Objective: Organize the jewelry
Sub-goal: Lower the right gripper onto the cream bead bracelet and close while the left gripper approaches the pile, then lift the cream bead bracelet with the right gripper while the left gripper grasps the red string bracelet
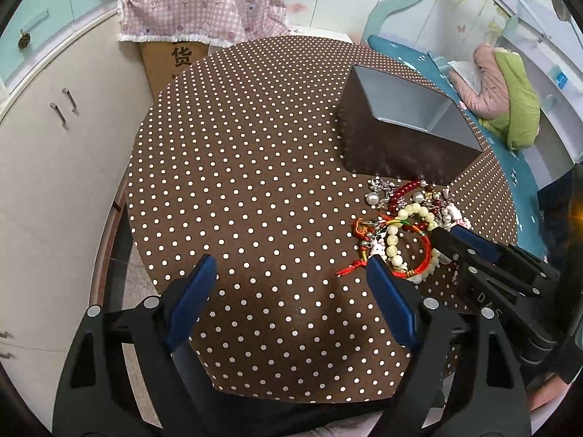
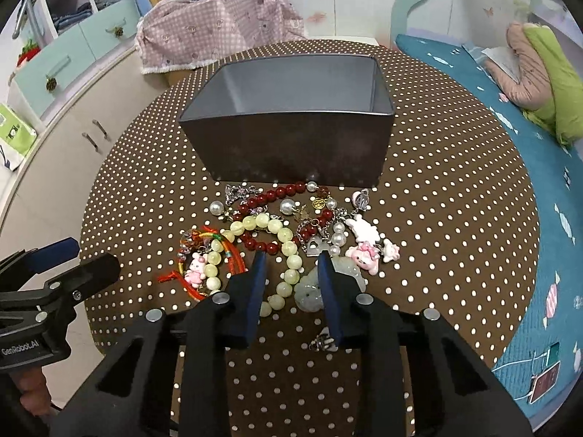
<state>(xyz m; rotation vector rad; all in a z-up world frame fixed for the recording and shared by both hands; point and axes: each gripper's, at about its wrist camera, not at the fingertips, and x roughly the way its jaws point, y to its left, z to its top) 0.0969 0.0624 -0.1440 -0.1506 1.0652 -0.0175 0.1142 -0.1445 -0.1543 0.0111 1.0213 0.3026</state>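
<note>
A pile of jewelry (image 2: 291, 225) lies on the polka-dot table in front of a dark grey open box (image 2: 291, 120). It holds a pale green bead bracelet (image 2: 288, 255), a dark red bead bracelet (image 2: 277, 193), a red cord bracelet (image 2: 204, 255), pearls and pink charms (image 2: 364, 251). My right gripper (image 2: 291, 266) is partly open, its fingers straddling the green beads, gripping nothing. My left gripper (image 1: 291, 273) is wide open and empty over bare cloth, left of the pile (image 1: 408, 225). The box also shows in the left wrist view (image 1: 400, 131).
The round table (image 1: 237, 182) has a brown cloth with white dots. White cabinets (image 1: 43, 167) stand to the left, a covered cardboard box (image 1: 189, 14) behind, and a teal bed (image 2: 528, 182) with a pink and green bundle to the right.
</note>
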